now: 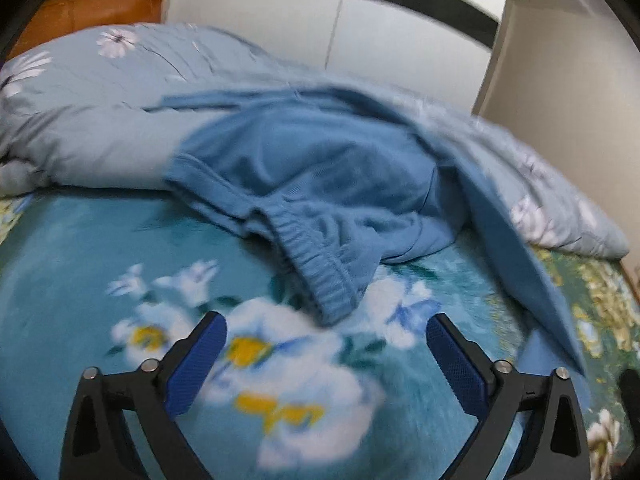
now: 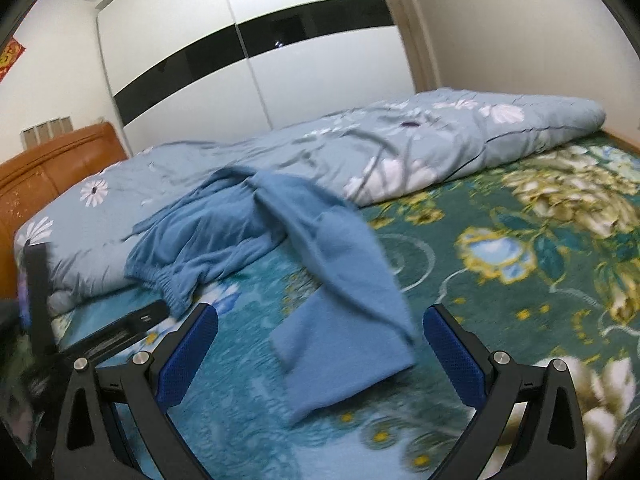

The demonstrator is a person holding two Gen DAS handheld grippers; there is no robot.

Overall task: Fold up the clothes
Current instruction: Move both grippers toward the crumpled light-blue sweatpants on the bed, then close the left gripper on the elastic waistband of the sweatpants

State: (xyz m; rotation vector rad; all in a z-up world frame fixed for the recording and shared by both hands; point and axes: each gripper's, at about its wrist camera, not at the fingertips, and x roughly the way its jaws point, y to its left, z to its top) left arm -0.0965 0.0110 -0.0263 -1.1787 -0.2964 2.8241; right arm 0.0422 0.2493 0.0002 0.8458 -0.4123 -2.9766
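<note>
A pair of blue trousers (image 1: pixel 320 168) lies crumpled on the bed, partly draped over the rolled quilt. Its elastic waistband (image 1: pixel 320 268) points toward my left gripper (image 1: pixel 326 330), which stands open just short of it with nothing between its blue pads. In the right wrist view the trousers (image 2: pixel 224 232) spread from the quilt, and one leg (image 2: pixel 344 312) runs down across the bedspread. My right gripper (image 2: pixel 320 320) is open, with the end of that leg lying between and below its fingers, untouched. The left gripper's black fingers (image 2: pixel 132 322) show at the left near the waistband.
The bed carries a teal floral bedspread (image 2: pixel 520 240). A pale blue flowered quilt (image 2: pixel 400 140) is bunched along the far side. An orange-brown headboard (image 2: pixel 52 168) stands at the left, and a white wardrobe with a black band (image 2: pixel 260 60) is behind the bed.
</note>
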